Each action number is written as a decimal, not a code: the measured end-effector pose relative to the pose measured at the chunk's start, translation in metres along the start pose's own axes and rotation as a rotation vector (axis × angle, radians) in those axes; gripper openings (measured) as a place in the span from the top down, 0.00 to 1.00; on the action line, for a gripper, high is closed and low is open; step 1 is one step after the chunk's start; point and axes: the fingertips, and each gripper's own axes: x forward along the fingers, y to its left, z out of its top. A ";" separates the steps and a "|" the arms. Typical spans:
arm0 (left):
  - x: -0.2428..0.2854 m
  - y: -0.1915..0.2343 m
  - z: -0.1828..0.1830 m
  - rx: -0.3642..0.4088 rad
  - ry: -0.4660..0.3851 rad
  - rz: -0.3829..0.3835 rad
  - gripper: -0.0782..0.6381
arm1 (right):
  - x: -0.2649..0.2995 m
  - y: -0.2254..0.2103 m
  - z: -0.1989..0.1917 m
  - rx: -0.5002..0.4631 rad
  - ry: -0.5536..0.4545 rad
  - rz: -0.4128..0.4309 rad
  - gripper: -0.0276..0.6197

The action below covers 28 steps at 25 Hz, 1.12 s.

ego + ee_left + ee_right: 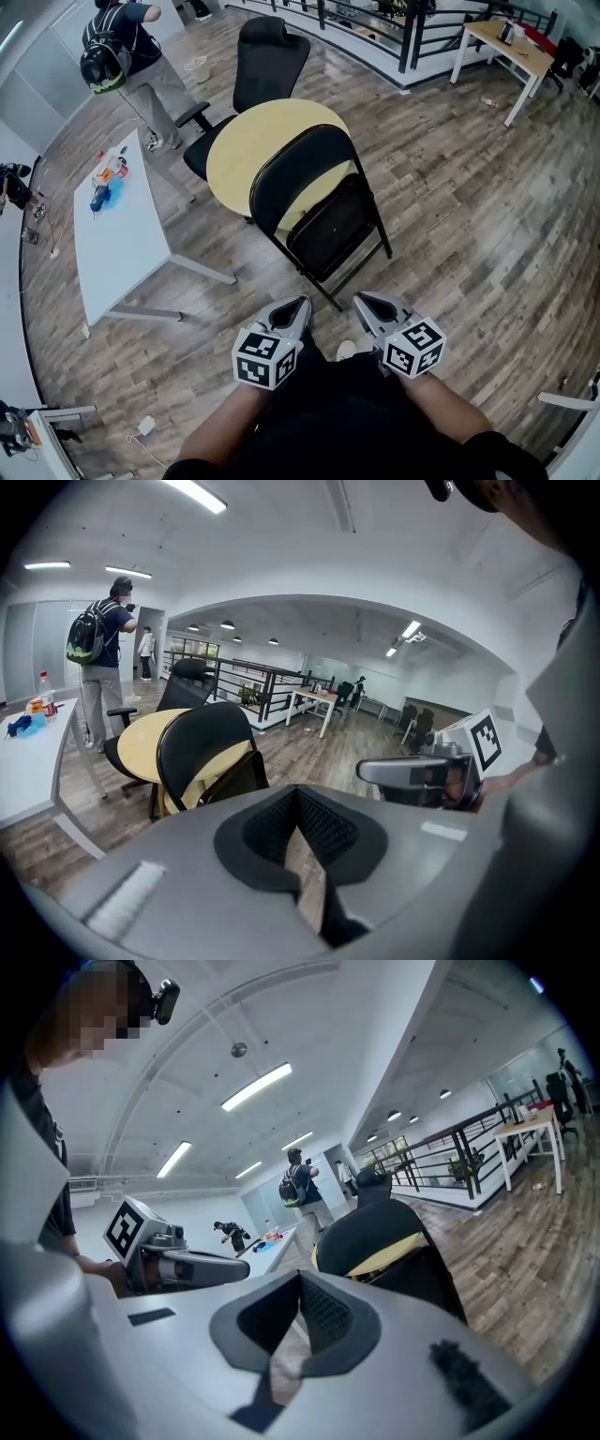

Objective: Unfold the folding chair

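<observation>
I held both grippers low in front of me, side by side, tips a little apart. The left gripper point(296, 306) pointed forward and downward, jaws pressed together with nothing between them. The right gripper point(364, 304) sat just beside it, tip angled slightly inward, likewise closed and empty (each gripper's own view showed the ribbed pads point(323, 825) meeting). The left marker cube point(265, 356) and right marker cube point(413, 347) rode behind the jaws. My left forearm point(223, 427) and right forearm point(452, 411) reached in from the bottom edge, both bare.
</observation>
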 end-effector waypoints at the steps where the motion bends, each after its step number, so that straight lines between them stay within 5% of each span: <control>1: 0.002 0.005 0.001 0.002 0.002 -0.002 0.88 | 0.003 -0.002 -0.001 0.004 0.003 -0.008 0.95; 14: 0.031 0.070 0.023 0.048 0.024 -0.028 0.88 | 0.058 -0.022 0.000 0.058 0.053 -0.090 0.95; 28: 0.078 0.201 0.049 0.108 0.041 0.083 0.84 | 0.157 -0.079 -0.015 0.186 0.112 -0.156 0.95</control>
